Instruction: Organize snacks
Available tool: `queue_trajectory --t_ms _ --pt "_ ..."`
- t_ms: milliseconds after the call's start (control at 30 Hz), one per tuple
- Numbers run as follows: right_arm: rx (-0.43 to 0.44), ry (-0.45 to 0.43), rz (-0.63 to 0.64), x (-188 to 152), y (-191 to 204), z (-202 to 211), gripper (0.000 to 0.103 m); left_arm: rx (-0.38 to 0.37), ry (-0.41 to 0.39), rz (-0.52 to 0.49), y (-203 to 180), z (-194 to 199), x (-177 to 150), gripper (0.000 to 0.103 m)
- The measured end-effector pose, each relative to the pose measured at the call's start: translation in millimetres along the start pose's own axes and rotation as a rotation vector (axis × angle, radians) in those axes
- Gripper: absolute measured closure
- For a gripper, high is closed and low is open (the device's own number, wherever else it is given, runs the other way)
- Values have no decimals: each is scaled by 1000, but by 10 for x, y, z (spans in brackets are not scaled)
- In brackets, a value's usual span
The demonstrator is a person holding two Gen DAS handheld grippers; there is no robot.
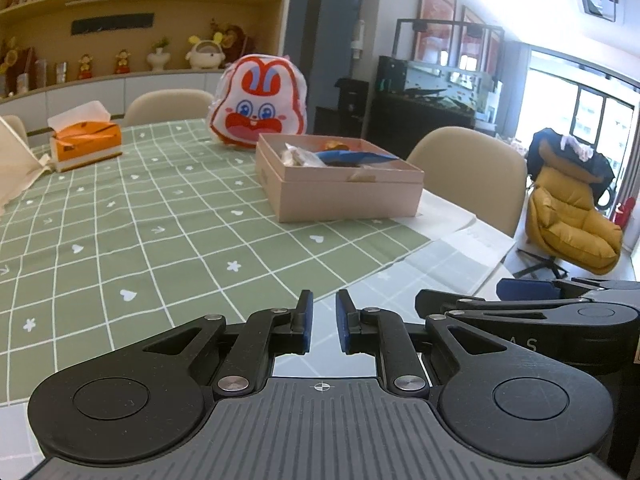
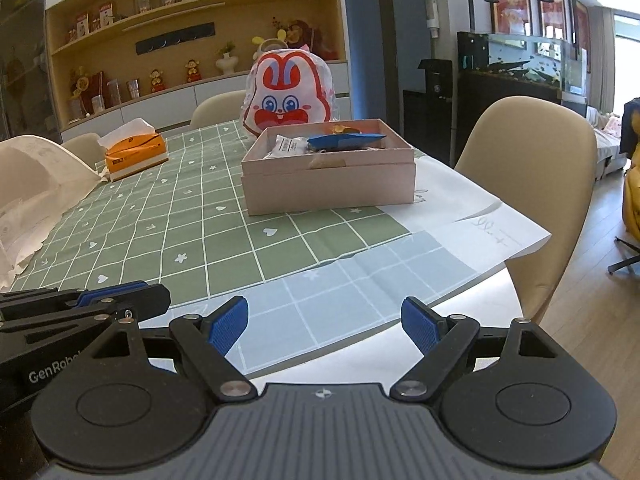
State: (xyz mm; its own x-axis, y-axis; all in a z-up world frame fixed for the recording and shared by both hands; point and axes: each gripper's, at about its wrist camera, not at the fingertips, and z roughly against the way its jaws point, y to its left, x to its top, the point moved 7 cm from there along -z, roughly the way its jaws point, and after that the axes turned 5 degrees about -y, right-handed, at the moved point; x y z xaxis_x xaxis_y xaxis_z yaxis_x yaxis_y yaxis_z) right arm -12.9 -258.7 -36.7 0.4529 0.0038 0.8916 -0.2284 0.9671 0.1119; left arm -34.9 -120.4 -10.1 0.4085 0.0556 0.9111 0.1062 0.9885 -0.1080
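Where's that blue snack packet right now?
The blue snack packet lies inside the open pink box, on the green checked tablecloth ahead of both grippers, in front of the rabbit-face bag.

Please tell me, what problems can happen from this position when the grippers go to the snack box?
The blue packet sticks up above the pink box rim, so a reaching gripper might knock it out. The box sits near the table's right edge, partly on loose white paper; a push could slide it off. The left gripper is nearly closed and probably must open before grasping.
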Motion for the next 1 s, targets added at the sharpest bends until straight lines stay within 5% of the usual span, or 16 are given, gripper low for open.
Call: queue_trajectory --t_ms 1000 --pt "-7 -2 5 -25 -24 18 19 -24 6 -2 -42 -7 -22 86"
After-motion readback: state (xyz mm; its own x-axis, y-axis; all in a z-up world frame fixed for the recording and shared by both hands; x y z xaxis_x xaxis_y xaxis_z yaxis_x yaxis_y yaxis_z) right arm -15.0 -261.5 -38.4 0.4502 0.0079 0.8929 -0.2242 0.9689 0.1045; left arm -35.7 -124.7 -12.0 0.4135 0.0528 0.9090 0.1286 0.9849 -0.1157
